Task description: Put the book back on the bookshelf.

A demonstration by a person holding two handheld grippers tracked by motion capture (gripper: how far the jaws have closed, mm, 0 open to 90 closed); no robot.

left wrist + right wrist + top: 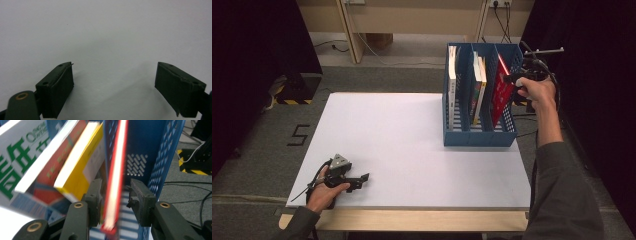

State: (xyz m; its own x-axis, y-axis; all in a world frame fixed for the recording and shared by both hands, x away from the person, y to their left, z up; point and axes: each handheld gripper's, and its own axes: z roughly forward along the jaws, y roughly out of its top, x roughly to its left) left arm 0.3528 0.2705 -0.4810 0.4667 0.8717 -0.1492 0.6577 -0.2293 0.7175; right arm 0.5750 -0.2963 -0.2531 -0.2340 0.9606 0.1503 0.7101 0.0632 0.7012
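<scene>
Red book (115, 170) stands in the blue file rack (507, 135), between the parted, non-gripping jaws of the right gripper (115, 197); withdrawal remains. Left gripper (115, 90) idle, jaws apart.

I see a blue perforated plastic file rack (480, 135) on a white table board (402, 150). In it stand a thin red-covered book (115, 177), a yellow-covered book (82, 162) and a white book with green lettering (17, 157). My grippers' jaws are black.

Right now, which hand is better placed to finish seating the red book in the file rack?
Right. The right gripper straddles the red book in the blue rack's end slot; the left gripper rests far away on the table.
</scene>
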